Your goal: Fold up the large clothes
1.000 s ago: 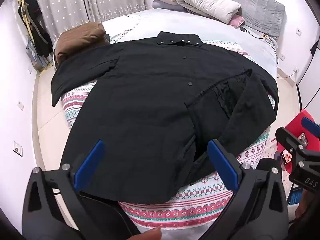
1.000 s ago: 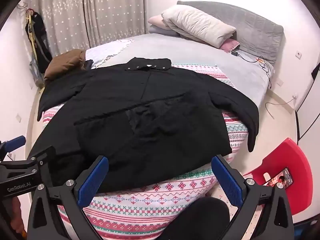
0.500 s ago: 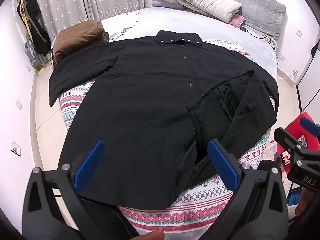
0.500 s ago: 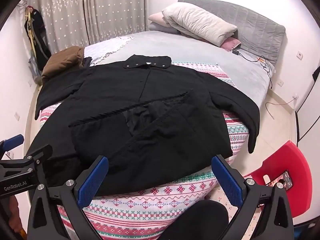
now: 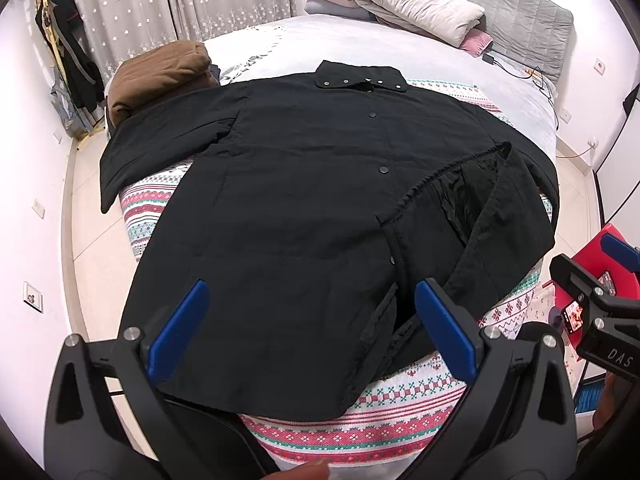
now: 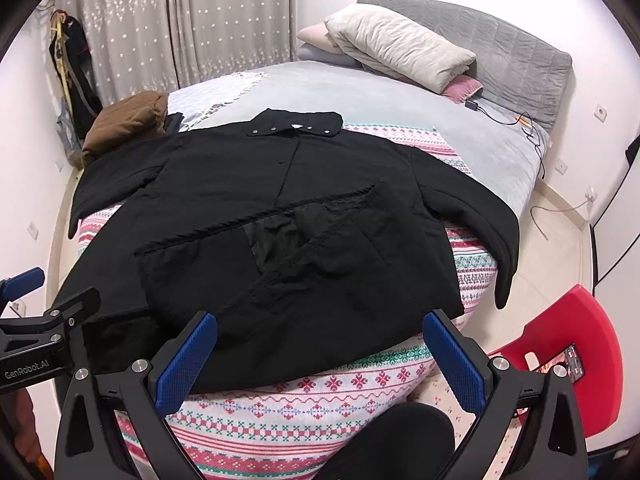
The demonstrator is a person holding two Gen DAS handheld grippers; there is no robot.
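Observation:
A large black coat (image 5: 288,208) lies spread front-up on the bed, collar at the far side, both sleeves out to the sides; it also shows in the right wrist view (image 6: 280,240). Its right front panel is turned back near the hem, showing the lining (image 5: 464,196). My left gripper (image 5: 308,324) is open and empty above the coat's near hem. My right gripper (image 6: 320,352) is open and empty above the hem at the bed's near edge. Each gripper shows at the edge of the other's view.
A patterned red, white and green blanket (image 5: 360,432) covers the bed under the coat. A brown folded garment (image 5: 160,76) lies at the far left. Pillows (image 6: 400,52) are at the headboard. A red chair (image 6: 576,356) with a phone stands at the right.
Both grippers have moved slightly forward and lower over the coat's hem. Both jaws stay open. The coat has not moved.

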